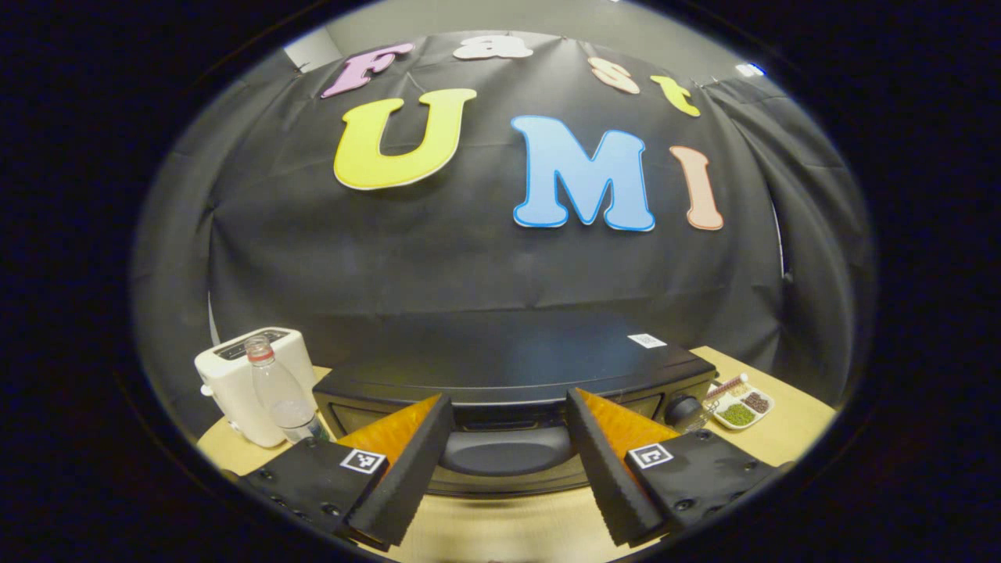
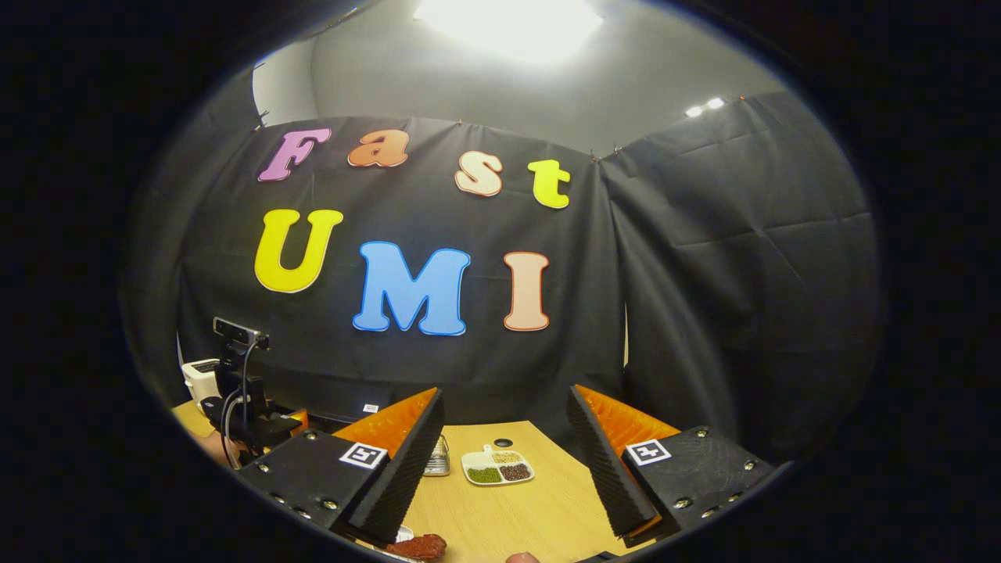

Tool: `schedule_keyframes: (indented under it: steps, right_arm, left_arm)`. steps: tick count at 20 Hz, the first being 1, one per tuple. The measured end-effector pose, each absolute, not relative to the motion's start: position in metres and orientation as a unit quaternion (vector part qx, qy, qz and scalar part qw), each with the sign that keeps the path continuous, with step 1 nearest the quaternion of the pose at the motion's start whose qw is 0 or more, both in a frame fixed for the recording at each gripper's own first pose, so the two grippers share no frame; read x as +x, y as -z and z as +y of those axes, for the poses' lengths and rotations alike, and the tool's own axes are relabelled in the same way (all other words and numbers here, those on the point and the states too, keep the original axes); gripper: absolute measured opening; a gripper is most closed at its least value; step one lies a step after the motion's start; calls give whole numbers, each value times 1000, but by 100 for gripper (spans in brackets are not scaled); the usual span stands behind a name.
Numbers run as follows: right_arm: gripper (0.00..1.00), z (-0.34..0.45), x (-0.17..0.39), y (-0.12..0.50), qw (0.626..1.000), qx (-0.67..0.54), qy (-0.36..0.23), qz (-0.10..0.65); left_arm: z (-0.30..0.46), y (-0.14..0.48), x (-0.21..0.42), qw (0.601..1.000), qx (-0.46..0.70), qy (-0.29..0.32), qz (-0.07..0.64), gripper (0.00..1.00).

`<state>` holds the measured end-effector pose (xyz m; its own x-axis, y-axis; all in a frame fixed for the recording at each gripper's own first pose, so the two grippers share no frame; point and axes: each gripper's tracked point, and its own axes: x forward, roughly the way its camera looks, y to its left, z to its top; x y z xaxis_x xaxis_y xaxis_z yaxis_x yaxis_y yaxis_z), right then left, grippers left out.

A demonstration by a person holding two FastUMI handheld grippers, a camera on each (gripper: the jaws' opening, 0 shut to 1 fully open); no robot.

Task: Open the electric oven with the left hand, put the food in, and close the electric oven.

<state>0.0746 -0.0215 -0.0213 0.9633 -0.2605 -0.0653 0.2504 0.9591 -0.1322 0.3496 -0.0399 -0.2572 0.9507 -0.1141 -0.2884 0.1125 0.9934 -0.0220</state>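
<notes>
The black electric oven (image 1: 532,356) stands straight ahead in the left gripper view, its door closed. Its wide handle (image 1: 504,452) lies low between my left gripper's fingers. My left gripper (image 1: 508,399) is open, just in front of the door and touching nothing. A round knob (image 1: 684,408) sits on the oven's right side. In the right gripper view my right gripper (image 2: 506,391) is open above the wooden table (image 2: 532,516). A reddish piece of food (image 2: 421,545) lies on a plate just under its left finger. The left gripper (image 2: 285,424) shows far left, cable attached.
A white toaster (image 1: 238,375) and a clear plastic bottle (image 1: 278,391) stand left of the oven. A small divided dish of beans (image 1: 739,408) lies to its right, seen also as the dish (image 2: 498,467) beside a small wire rack (image 2: 438,457). A fingertip (image 2: 522,557) shows at the bottom.
</notes>
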Motion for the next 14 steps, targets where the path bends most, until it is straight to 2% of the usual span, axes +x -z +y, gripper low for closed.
schedule_keyframes:
  steps: [2, 5, 6, 7, 11, 12, 13, 14]
  right_arm:
    - [95, -19, 74, 21, 989, -66, 126, 40]
    - [95, -14, 73, 20, 990, -69, 120, 41]
    - [95, -12, 73, 20, 990, -70, 117, 40]
    - [95, -11, 73, 19, 990, -71, 115, 39]
    - [95, -8, 69, 16, 991, -75, 105, 36]
    - [95, -7, 70, 17, 991, -74, 102, 35]
    - [95, -6, 69, 17, 992, -73, 99, 34]
    - [95, -7, 68, 16, 992, -73, 96, 34]
  left_arm:
    - [-41, 258, 348, 989, 5, 58, 138, 100]
    - [-40, 258, 339, 989, 1, 55, 138, 100]
    - [-40, 258, 335, 989, 3, 54, 137, 97]
    - [-41, 260, 330, 989, 4, 53, 136, 100]
    - [-41, 264, 306, 989, 11, 52, 139, 96]
    - [-41, 264, 300, 989, 14, 52, 140, 100]
    - [-41, 267, 294, 988, 15, 52, 142, 97]
    - [-41, 268, 289, 988, 18, 52, 145, 100]
